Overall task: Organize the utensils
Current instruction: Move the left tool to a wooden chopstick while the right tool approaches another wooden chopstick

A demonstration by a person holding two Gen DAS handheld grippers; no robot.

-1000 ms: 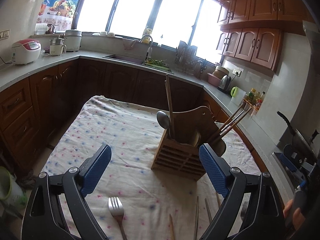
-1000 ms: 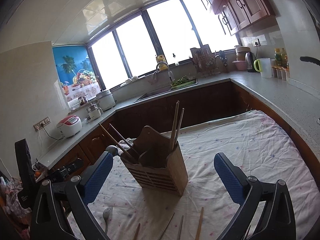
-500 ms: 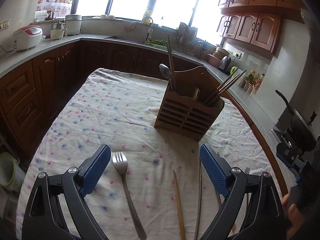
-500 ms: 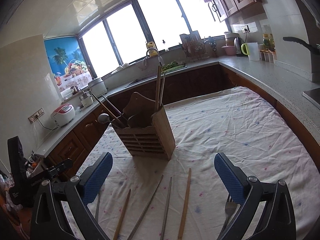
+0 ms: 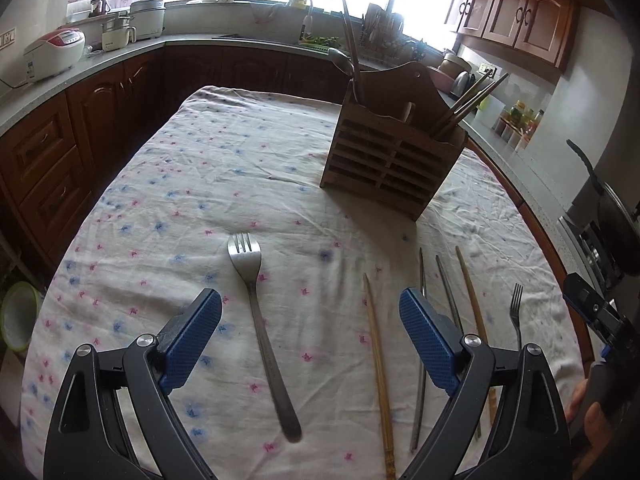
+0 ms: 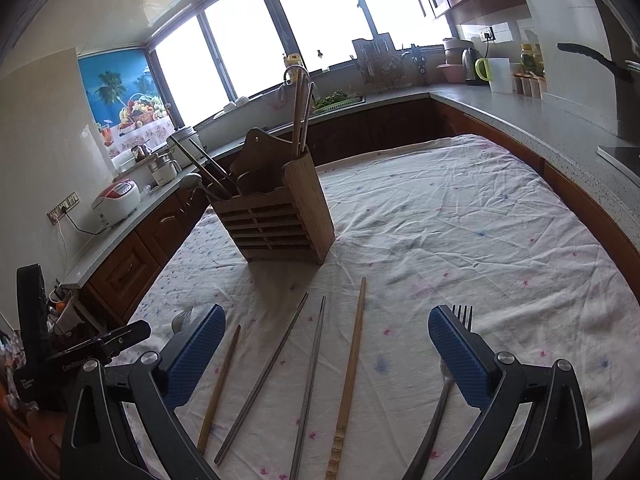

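Observation:
A wooden slatted utensil holder (image 5: 394, 160) stands on the floral tablecloth and holds chopsticks and a spoon; it also shows in the right wrist view (image 6: 276, 216). My left gripper (image 5: 310, 336) is open above a steel fork (image 5: 260, 320) lying between its fingers. Several loose chopsticks (image 5: 378, 376) lie to its right, and a second fork (image 5: 516, 312) further right. My right gripper (image 6: 326, 348) is open and empty above the chopsticks (image 6: 352, 364). The second fork (image 6: 448, 384) lies partly behind its right finger.
The tablecloth (image 6: 460, 220) covers the whole table. Dark wood cabinets and a grey counter (image 5: 120, 52) wrap around it, with a rice cooker (image 5: 52, 56) on the left. A green-rimmed bin (image 5: 18, 316) sits on the floor at the left.
Both grippers have tilted downward toward the table. The forks and loose chopsticks have come into fuller view between the fingers. Both stay open.

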